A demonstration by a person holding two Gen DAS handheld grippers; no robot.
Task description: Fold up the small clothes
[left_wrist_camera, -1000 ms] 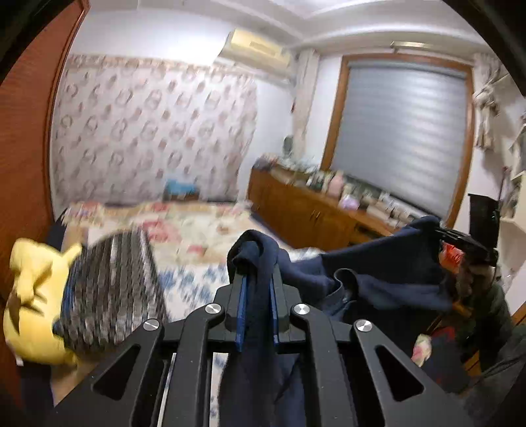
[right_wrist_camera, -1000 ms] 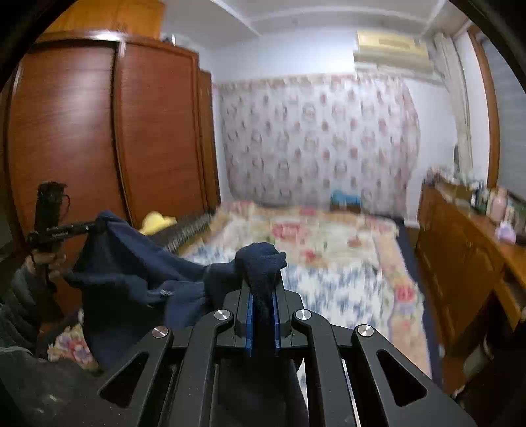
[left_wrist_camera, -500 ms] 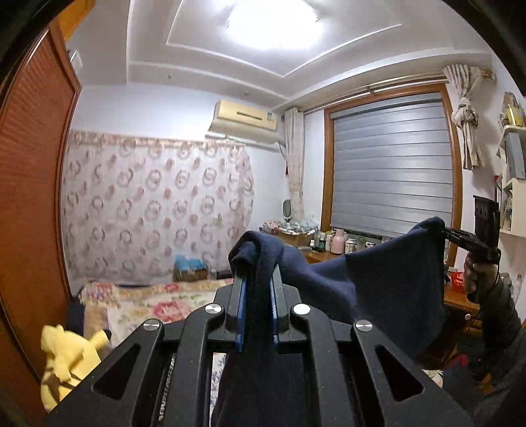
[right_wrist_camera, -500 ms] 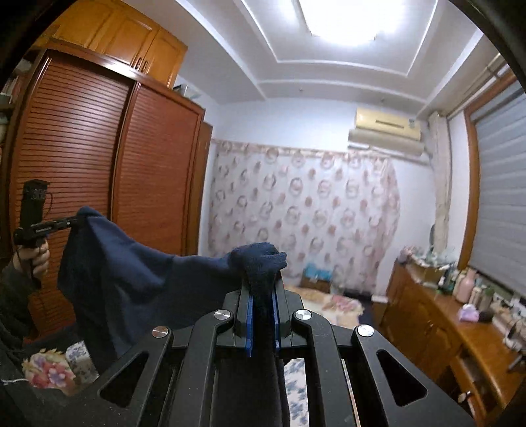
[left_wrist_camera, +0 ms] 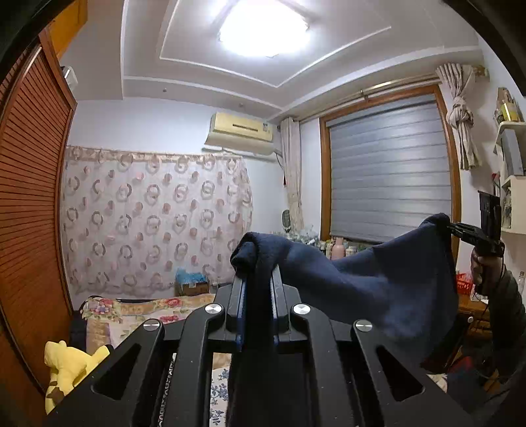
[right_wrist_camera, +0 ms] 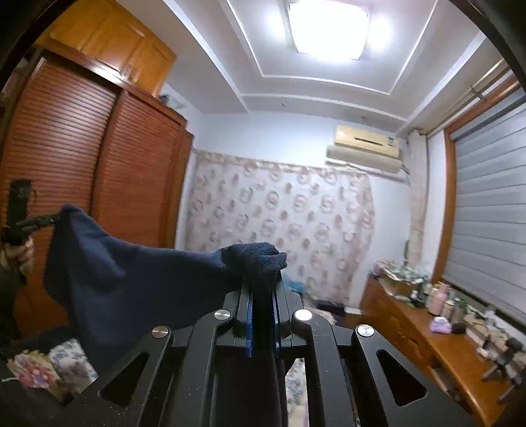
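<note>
Left hand-held gripper (left_wrist_camera: pixel 257 279): jaws clamped on one bunched corner of the navy garment (left_wrist_camera: pixel 378 282); a knob of cloth bulges above the blue pads.
Right hand-held gripper (right_wrist_camera: pixel 262 282): jaws clamped on the opposite corner, cloth wadded over its tips.
Navy garment: in the air, stretched between the two grippers, upper edge sagging a little mid-span, the rest hanging below. Fleecy look; what kind of garment it is, I cannot tell.
Cross-views: left camera shows the right hand-held gripper far right, a hand (left_wrist_camera: pixel 480 266) on its grip; right camera shows the left one far left, likewise in a hand (right_wrist_camera: pixel 18 253).
Bed (left_wrist_camera: pixel 141 308): floral cover, below the garment, well apart.
Yellow plush toy (left_wrist_camera: pixel 67 368): lower left, by the louvred wardrobe (right_wrist_camera: pixel 98 170).
Ceiling light (right_wrist_camera: pixel 328 29): on.
</note>
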